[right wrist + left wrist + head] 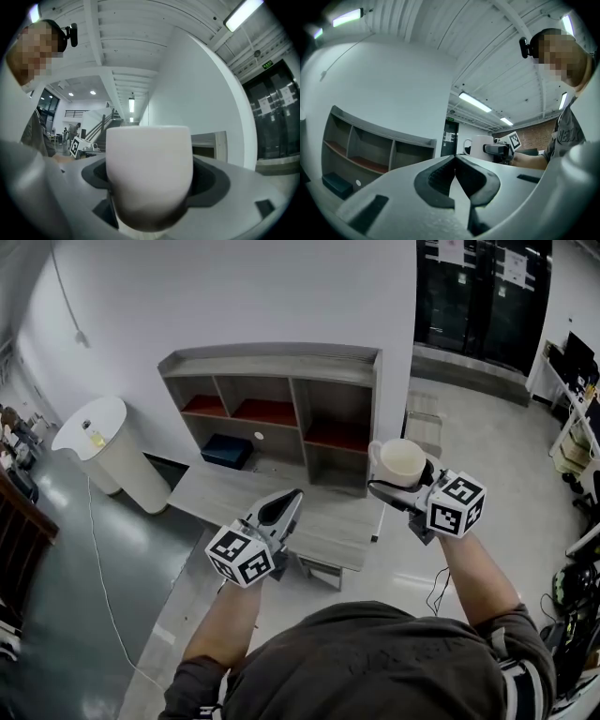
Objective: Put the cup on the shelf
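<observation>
Before the grey shelf [281, 367], the right gripper [398, 482] has its jaws clasped wide around a plain white cup [402, 461], upright and glossy; the left gripper [292, 499] has its jaws pressed together, empty.

Light is bright and even, coming from long white ceiling strip lamps [474, 101] above and beyond the left claw [454, 160]. Another strip lamp [241, 14] glares to plain white above the right claw [149, 185]. Shadows are soft: the white ceramic cup [149, 154] between that claw's jaws darkens only at its underside, and the bays of the grey wooden shelf unit [281, 399] ahead of both claws are dim. The glossy grey floor [66, 559], left of the left claw, carries pale reflections. Both claw views have black corners and bend straight lines near the edges. There the near claw bodies are soft, out of focus.
</observation>
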A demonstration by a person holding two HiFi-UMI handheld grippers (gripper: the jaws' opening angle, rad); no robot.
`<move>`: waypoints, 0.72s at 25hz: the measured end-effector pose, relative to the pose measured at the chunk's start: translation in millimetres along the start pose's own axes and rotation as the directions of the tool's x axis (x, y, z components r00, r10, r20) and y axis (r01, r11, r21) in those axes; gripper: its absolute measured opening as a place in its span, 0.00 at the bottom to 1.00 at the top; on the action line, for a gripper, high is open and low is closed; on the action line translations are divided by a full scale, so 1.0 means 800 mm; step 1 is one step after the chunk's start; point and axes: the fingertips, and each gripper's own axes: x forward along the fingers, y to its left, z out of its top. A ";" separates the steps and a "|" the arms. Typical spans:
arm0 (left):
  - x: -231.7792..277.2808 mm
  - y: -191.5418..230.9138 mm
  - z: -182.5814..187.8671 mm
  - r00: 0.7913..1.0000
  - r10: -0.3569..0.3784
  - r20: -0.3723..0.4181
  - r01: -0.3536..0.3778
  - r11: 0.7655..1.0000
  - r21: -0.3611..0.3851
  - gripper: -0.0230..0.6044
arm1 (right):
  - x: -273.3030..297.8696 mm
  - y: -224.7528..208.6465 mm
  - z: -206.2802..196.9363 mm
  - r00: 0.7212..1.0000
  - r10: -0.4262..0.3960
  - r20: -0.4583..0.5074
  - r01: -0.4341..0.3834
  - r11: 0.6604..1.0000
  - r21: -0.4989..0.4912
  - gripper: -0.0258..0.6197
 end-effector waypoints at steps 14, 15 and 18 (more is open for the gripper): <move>0.069 0.186 0.021 0.997 -0.080 -0.005 0.080 0.997 -0.017 0.04 | 0.141 -0.106 0.031 0.993 -0.114 0.015 0.114 0.993 -0.015 0.74; 0.078 0.191 0.020 0.997 -0.079 -0.006 0.079 0.997 -0.019 0.04 | 0.144 -0.116 0.033 0.993 -0.115 0.014 0.115 0.993 -0.018 0.74; 0.110 0.204 0.021 0.998 -0.066 -0.004 0.066 0.998 -0.016 0.04 | 0.152 -0.146 0.048 0.995 -0.102 0.019 0.103 0.994 -0.037 0.74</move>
